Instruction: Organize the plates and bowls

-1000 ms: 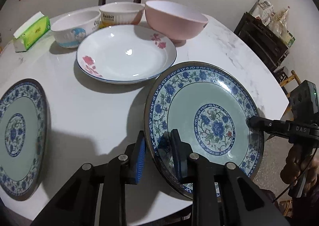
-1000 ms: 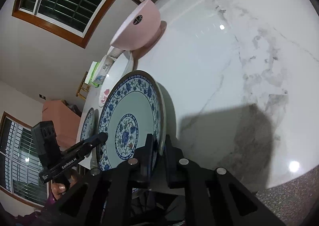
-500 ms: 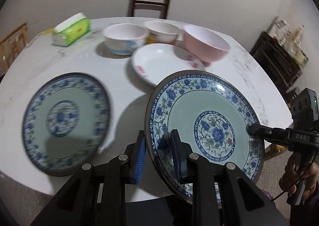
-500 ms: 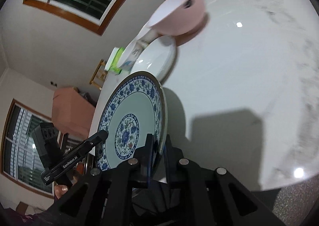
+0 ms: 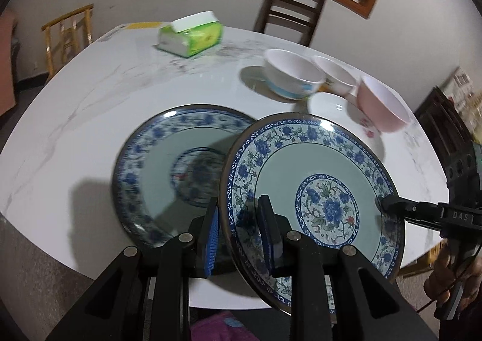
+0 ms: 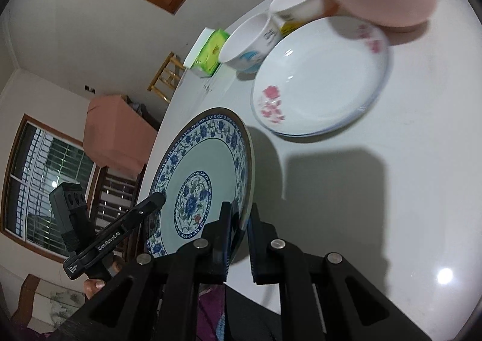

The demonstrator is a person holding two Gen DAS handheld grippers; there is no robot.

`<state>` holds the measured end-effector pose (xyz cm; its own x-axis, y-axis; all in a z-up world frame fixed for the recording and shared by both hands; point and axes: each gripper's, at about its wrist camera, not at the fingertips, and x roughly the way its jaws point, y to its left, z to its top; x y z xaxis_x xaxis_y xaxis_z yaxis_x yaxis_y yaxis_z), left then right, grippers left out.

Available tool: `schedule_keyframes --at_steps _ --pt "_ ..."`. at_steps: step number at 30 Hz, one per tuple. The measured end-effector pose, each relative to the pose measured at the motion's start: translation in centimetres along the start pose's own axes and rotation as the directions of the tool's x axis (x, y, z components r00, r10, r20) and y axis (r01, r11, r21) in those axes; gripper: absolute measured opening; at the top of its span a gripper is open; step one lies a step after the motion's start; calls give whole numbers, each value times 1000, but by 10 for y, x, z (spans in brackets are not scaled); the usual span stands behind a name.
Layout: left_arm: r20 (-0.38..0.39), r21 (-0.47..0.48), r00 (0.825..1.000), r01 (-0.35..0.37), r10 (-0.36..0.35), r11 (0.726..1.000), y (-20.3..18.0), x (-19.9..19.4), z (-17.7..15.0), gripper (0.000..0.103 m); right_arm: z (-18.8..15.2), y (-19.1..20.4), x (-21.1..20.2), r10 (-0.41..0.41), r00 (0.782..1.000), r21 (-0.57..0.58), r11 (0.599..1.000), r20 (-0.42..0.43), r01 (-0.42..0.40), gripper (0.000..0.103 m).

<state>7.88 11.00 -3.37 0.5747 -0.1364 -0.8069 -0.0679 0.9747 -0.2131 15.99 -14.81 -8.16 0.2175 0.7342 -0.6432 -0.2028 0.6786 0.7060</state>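
Three plates and three bowls are in view. Two plates are blue-patterned: the held plate (image 5: 313,190) is in the air, tilted, partly over the second blue plate (image 5: 168,166), which lies flat on the counter (image 5: 90,106). The left gripper (image 5: 238,231) is clamped on its near rim, and the right gripper (image 6: 239,220) grips the opposite rim. The white flowered plate (image 6: 319,79) lies near the bowls: two white bowls (image 5: 290,74) (image 5: 334,74) and one pink bowl (image 5: 382,103). One green tissue pack (image 5: 192,34) lies farther back.
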Motion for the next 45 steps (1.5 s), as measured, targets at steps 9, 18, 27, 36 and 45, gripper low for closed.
schedule_keyframes --at_steps 9,18,27,36,45 --pt "1 -70 999 -32 32 997 37 12 2 23 6 19 30 -21 998 -15 1000 -51 21 10" --pt "-7 -103 999 -39 39 994 53 19 0 23 7 27 33 -39 997 -14 999 -71 38 10" --pt "-1 -117 999 -41 41 992 59 21 3 23 9 33 33 -51 996 -21 999 -75 50 10" --pt "0 -138 999 -54 54 989 69 24 3 24 9 38 41 -68 994 -36 997 -81 65 10" --pt "13 -102 994 -106 107 989 69 26 5 21 7 43 46 -98 992 -48 994 -81 94 10"
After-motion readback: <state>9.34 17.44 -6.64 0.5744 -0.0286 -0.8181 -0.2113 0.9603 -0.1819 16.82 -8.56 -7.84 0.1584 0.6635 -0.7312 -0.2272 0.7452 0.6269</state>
